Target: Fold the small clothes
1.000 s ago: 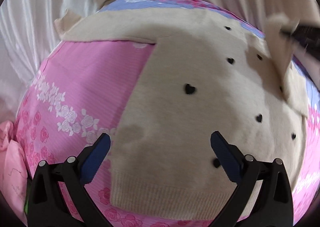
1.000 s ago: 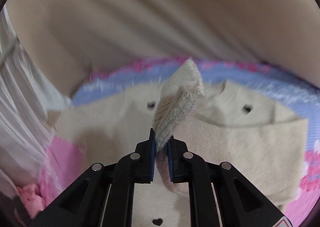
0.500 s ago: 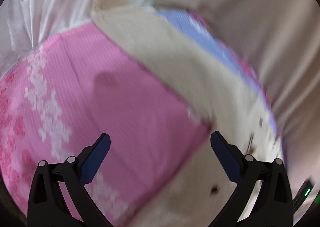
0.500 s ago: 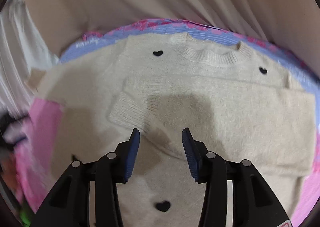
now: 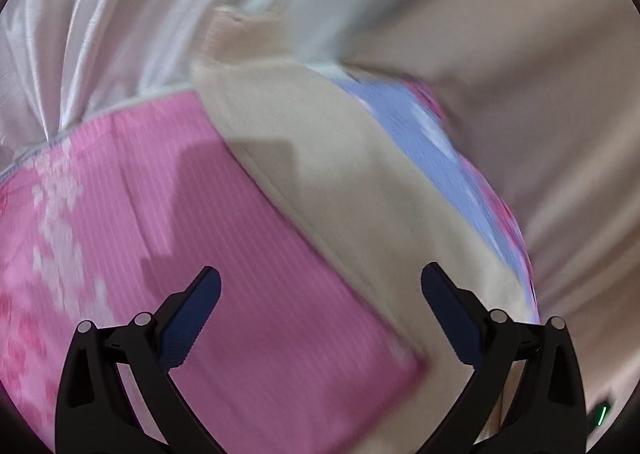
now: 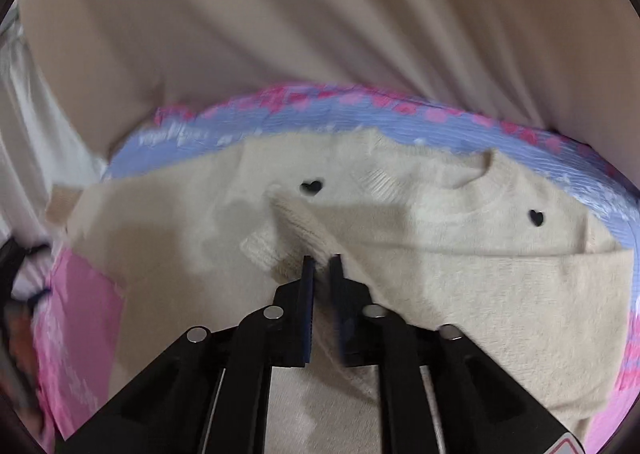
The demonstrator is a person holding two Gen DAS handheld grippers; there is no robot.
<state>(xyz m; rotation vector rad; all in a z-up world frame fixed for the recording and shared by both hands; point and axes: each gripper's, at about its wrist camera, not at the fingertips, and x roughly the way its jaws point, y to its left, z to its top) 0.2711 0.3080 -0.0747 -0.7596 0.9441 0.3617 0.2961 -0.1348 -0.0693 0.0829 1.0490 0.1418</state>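
Note:
A cream knitted sweater (image 6: 460, 286) with small black hearts lies flat on a pink and blue floral sheet (image 6: 360, 121). Its right sleeve (image 6: 440, 294) is folded across the chest. My right gripper (image 6: 322, 260) is shut on the ribbed cuff (image 6: 296, 234) of that sleeve, low on the sweater. In the left wrist view the other sleeve (image 5: 320, 157) stretches out over the pink sheet (image 5: 200, 221). My left gripper (image 5: 320, 294) is open and empty, above the sleeve's lower edge. This view is blurred.
White satin drapes (image 5: 100, 33) hang at the left and beige drapes (image 6: 320, 13) behind the sheet. Pink cloth (image 6: 24, 278) and a dark object lie at the left edge of the right wrist view.
My right gripper let the cuff go, then shut on it again lower down. My left gripper swung left from the sweater's body toward the outstretched sleeve, still open.

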